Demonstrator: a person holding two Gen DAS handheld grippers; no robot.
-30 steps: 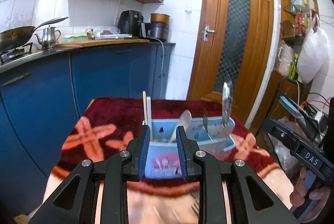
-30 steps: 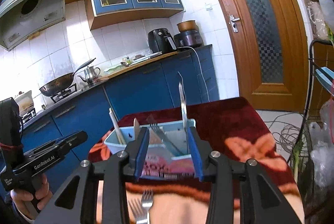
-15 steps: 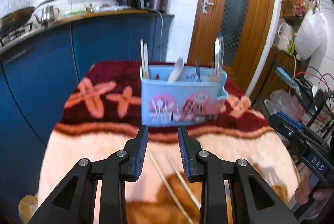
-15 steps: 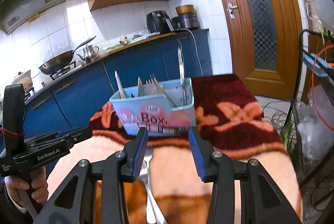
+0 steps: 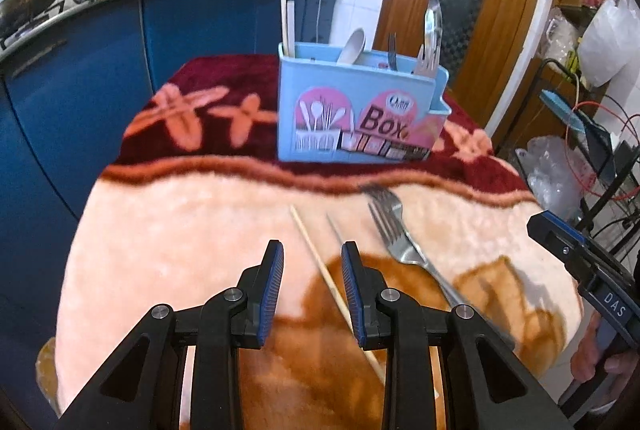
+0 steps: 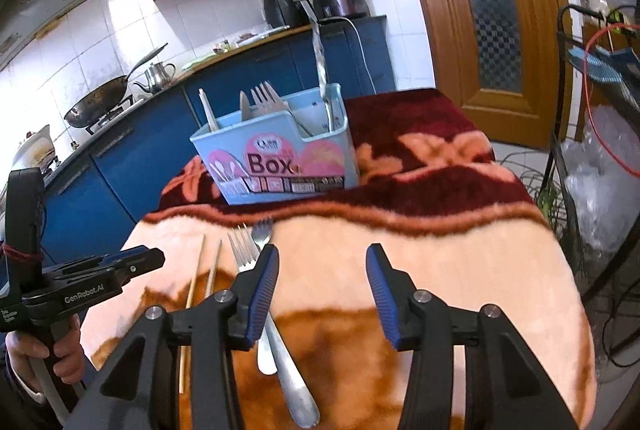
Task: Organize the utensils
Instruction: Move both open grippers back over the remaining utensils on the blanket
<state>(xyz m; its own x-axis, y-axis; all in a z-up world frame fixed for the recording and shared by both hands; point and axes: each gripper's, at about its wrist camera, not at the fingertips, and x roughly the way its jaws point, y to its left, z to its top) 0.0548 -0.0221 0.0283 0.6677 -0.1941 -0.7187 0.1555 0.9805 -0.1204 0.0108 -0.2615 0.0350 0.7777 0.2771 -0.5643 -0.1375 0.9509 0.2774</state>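
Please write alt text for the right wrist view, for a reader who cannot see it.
The open, empty right gripper hangs over a blanket-covered table, its jaws having just been opening. Two forks and two chopsticks lie to its left. Behind them stands a light blue utensil box, already holding cutlery.

Black gripper (image 5: 312, 266) frames, ribbed blue jaws, silver screws

Both grippers are tipped downward from the utensil box (image 5: 360, 109) toward the blanket (image 5: 180, 230); two forks (image 6: 256, 242) and a chopstick pair (image 5: 332, 278) are brought into view, and the right gripper (image 6: 318, 294), empty, is opened wider
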